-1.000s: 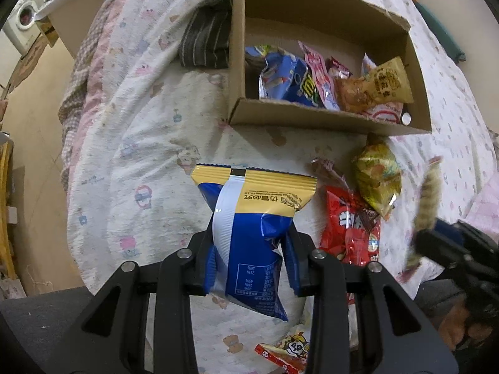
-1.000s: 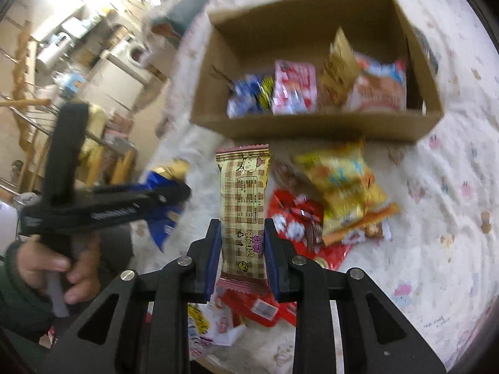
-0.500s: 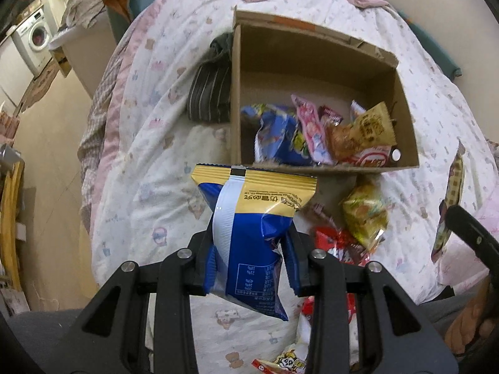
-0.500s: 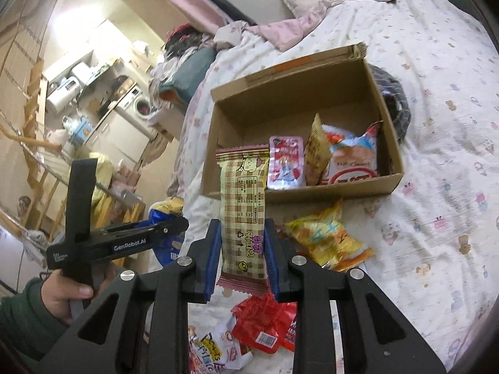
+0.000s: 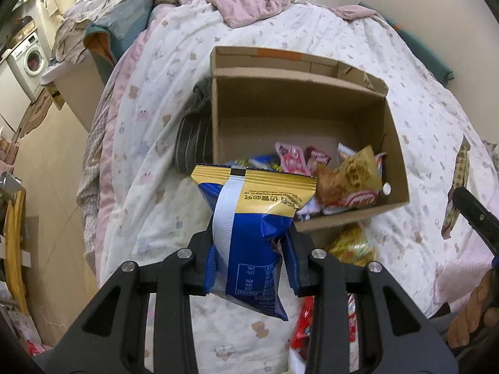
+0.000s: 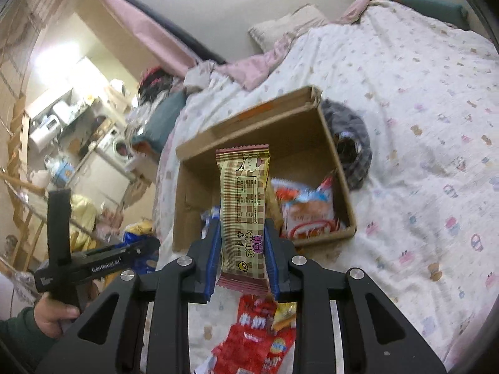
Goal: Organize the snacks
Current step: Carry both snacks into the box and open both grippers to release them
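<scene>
A bed with a printed quilt (image 5: pixel 358 50) is seen, a washing machine (image 5: pixel 31 59) beyond. A cardboard box (image 5: pixel 396 155) rests on it. A blue packet (image 5: pixel 249 233) is pinched by the left gripper (image 5: pixel 249 268), a checked bar (image 6: pixel 244 205) by the right gripper (image 6: pixel 241 261), both before the box.

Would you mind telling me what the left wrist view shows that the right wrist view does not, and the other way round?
Only the left wrist view shows the blue and gold snack bag face-on, clamped in the left gripper. Only the right wrist view shows the checked tan snack bar up close in the right gripper, and the person's left hand on its handle. Both show the cardboard box holding snacks on the patterned quilt, with loose packets in front of it.
</scene>
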`<state>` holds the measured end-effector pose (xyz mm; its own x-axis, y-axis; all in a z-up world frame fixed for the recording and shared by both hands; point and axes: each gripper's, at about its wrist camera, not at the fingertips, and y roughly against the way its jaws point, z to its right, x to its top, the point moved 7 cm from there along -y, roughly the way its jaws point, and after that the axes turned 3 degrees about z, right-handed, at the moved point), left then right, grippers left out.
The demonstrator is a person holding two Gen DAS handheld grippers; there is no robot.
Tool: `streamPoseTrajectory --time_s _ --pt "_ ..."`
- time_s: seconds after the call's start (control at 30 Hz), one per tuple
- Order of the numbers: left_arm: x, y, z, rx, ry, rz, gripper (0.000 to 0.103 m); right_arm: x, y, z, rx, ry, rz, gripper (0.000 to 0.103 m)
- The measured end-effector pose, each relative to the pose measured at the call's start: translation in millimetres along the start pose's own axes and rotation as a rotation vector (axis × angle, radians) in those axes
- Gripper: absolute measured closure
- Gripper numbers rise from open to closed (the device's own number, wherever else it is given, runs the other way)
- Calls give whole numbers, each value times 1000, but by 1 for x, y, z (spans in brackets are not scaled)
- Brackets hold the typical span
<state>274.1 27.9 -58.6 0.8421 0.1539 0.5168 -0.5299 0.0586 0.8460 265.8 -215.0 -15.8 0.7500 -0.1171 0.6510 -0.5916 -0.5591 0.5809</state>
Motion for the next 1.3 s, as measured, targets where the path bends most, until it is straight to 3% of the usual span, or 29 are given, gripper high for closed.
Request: streamPoseTrajectory --time_s 0.17,0.63,0.8,0.87,0.97,1.07,1.1,1.3 --pt "20 -4 16 -26 -32 26 71 21 -4 1 -9 35 40 75" --pt "55 -43 22 -35 -4 4 71 50 -62 25 -76 51 -10 75" --pt "55 -60 20 -46 -7 -4 71 46 -86 29 -74 22 -85 75" --pt "54 -65 20 -52 -9 -12 71 37 -106 25 -50 24 -155 75" --pt "56 -67 23 -62 -20 -12 71 26 -124 16 -56 83 -211 75" --pt "58 -69 24 -52 -45 0 71 18 -136 15 -113 157 -242 75" --pt "58 -70 24 -47 -48 2 71 14 -151 24 -186 205 -271 75" --pt "57 -83 23 -40 -42 -25 71 17 -170 50 -241 187 -289 75"
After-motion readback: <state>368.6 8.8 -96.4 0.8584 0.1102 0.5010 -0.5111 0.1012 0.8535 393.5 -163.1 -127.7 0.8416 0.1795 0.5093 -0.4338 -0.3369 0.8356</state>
